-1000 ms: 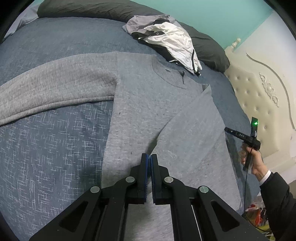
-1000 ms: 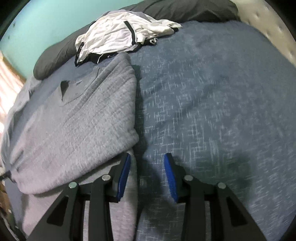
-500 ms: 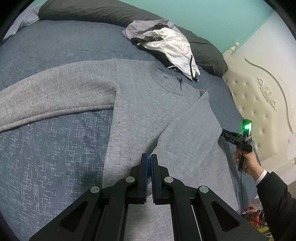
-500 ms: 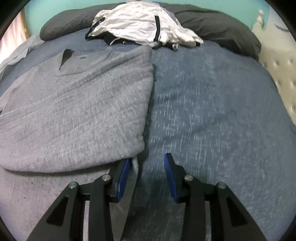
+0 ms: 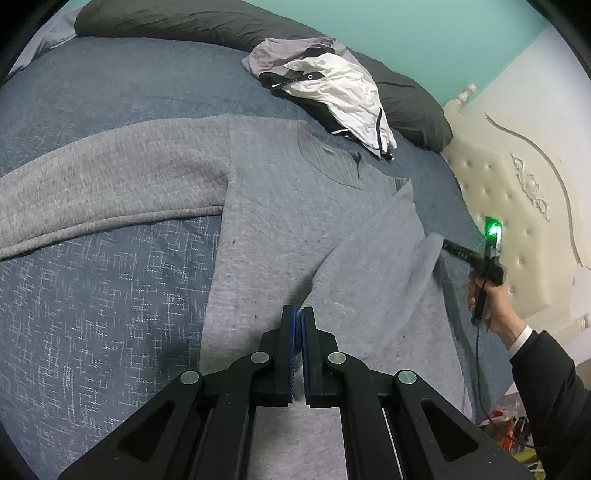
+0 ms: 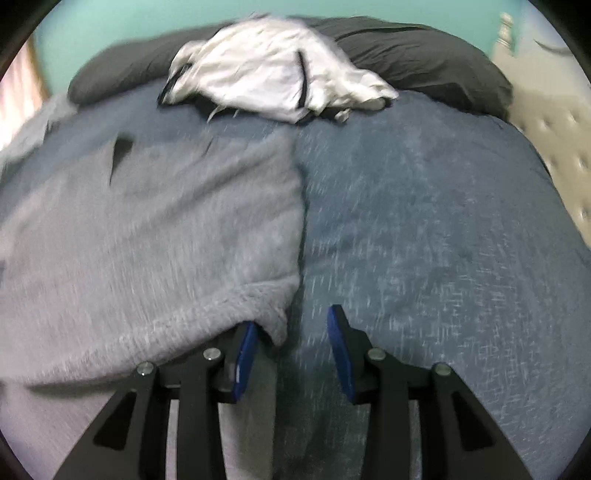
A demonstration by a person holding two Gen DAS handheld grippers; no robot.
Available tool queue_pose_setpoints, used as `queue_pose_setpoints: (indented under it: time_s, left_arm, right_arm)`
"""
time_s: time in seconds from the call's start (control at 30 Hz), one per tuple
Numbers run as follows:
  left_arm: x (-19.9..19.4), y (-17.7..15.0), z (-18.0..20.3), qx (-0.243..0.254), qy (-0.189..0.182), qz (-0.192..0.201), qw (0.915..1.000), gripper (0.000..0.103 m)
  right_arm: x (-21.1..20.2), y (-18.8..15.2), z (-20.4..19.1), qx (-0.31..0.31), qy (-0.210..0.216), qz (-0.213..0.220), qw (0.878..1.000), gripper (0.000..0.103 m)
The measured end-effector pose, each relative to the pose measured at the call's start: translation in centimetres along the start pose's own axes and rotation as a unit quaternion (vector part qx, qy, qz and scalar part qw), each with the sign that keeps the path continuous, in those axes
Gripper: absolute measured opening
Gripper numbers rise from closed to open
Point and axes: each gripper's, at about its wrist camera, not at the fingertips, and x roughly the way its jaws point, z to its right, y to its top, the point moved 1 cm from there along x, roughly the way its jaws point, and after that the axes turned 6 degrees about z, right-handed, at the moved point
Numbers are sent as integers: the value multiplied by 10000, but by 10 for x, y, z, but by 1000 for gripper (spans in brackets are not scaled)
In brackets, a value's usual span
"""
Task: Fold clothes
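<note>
Your grey knit long-sleeved sweater (image 5: 280,221) lies front-up on the blue-grey flecked bedspread (image 5: 103,302), one sleeve stretched out flat to the left in the left wrist view, the other sleeve folded diagonally back across the chest. Your left gripper (image 5: 298,314) hangs over the sweater's lower body with its blue-padded jaws pressed together and no cloth between them. Your right gripper (image 6: 291,325) stands partly open at the folded sleeve's cuff: the left blue pad sits just under the cuff's drooping corner, the right pad is over bare bedspread, and nothing is pinched; whether the pad touches the cloth cannot be told through the blur. From the left wrist view, your right hand (image 5: 491,302) holds that gripper's handle, a green light glowing on top, beside the cream tufted headboard (image 5: 517,206). Beyond the collar, a crumpled white and black garment (image 5: 332,88) rests against the long dark grey pillow (image 5: 192,22), under a teal wall (image 5: 424,40).
</note>
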Motion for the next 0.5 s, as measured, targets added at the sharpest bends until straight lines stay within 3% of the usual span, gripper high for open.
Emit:
queue_pose_setpoints:
  time_s: [0.07, 0.13, 0.3, 0.5]
  left_arm:
    - [0, 1, 0, -9, -7, 18, 10000, 3]
    - [0, 1, -1, -29, -21, 26, 10000, 3]
    - [1, -1, 0, -22, -31, 13, 10000, 3]
    - [-2, -3, 1, -52, -87, 1, 9999, 3]
  right_arm:
    - [-3, 2, 6, 190, 144, 72, 9997, 38]
    - [-1, 1, 5, 127, 220, -40, 9997, 26]
    - [-2, -4, -2, -24, 426, -69, 9991, 11]
    - [-20, 9, 0, -20, 398, 369, 9985, 7]
